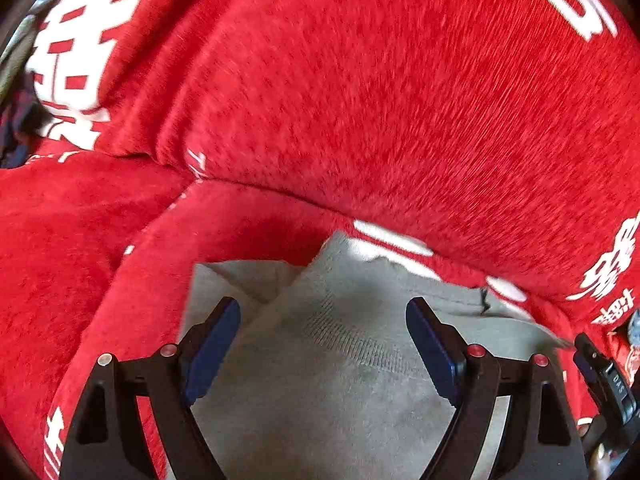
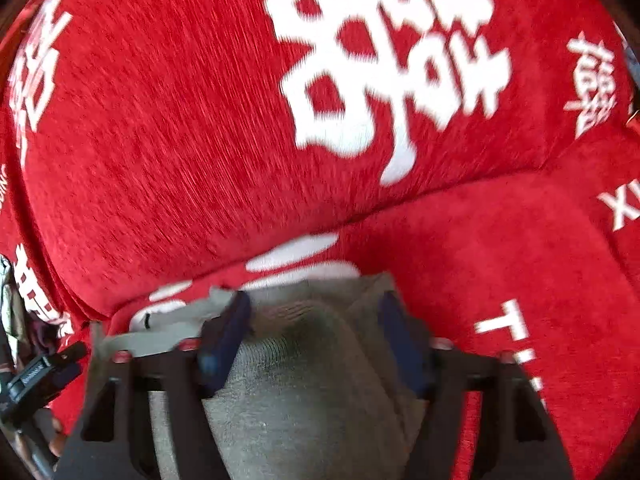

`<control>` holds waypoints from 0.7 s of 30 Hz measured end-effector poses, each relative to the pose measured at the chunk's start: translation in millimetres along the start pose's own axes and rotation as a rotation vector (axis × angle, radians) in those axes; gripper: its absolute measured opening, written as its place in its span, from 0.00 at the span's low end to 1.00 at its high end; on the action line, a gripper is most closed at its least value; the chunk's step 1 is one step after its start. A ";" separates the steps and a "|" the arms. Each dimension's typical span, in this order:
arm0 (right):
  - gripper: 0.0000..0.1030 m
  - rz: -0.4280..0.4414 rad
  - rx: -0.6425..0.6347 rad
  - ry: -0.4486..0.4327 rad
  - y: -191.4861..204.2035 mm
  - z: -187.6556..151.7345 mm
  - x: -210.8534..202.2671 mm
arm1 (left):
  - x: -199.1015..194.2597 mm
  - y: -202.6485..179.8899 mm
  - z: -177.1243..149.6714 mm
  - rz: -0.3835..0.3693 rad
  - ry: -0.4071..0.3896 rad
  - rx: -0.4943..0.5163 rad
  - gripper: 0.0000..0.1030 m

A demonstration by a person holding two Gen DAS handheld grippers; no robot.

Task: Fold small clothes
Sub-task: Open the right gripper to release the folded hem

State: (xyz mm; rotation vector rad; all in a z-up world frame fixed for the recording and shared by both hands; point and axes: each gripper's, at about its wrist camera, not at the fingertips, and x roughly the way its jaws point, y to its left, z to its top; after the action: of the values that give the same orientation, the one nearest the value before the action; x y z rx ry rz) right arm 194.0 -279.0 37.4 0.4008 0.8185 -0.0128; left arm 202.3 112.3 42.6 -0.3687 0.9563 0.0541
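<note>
A small grey sock (image 1: 332,360) lies on a red cloth-covered seat, folded over on itself. My left gripper (image 1: 323,320) hovers just over it with its blue-padded jaws wide apart, nothing between them. In the right wrist view the same grey sock (image 2: 296,392) bulges up between the blue pads of my right gripper (image 2: 316,320). The jaws stand apart and the fabric fills the gap; whether they pinch it is unclear. The right gripper also shows at the right edge of the left wrist view (image 1: 600,376).
A red plush cover with large white characters (image 2: 384,80) drapes the seat and its backrest (image 1: 360,100) straight ahead. The seam between seat and back runs just beyond the sock. Dark clutter (image 1: 16,120) sits at the far left edge.
</note>
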 end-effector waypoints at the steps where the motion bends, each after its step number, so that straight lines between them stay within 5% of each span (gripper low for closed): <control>1: 0.71 0.007 -0.018 -0.015 2.9 -0.8 -6.4 | -6.2 1.6 -3.7 -0.004 -0.018 -0.007 0.83; 4: 0.71 0.046 -0.114 -0.021 23.1 -10.2 -14.6 | 1.6 -11.0 -16.7 0.006 0.035 0.057 0.83; 8: 0.71 0.007 -0.342 0.107 70.3 -35.0 11.2 | 27.5 -50.4 -37.3 0.121 0.093 0.258 0.83; 11: 0.71 -0.023 -0.443 0.176 92.5 -48.3 34.5 | 41.6 -60.5 -40.3 0.182 0.114 0.319 0.83; 16: 0.69 -0.117 -0.391 0.197 74.5 -41.2 54.5 | 52.7 -54.3 -30.9 0.196 0.122 0.310 0.84; 19: 0.69 -0.190 -0.350 0.178 56.8 -30.8 56.3 | 60.7 -46.9 -26.1 0.198 0.124 0.284 0.95; 21: 0.69 -0.165 -0.301 0.180 44.8 -27.0 58.3 | 63.2 -44.5 -24.2 0.190 0.131 0.277 0.97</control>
State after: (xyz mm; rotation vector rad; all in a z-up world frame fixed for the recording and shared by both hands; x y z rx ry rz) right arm 222.3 -219.8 -5.3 0.0496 1.0122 -0.0067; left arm 229.1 55.4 -8.2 -0.0250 1.1100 0.0697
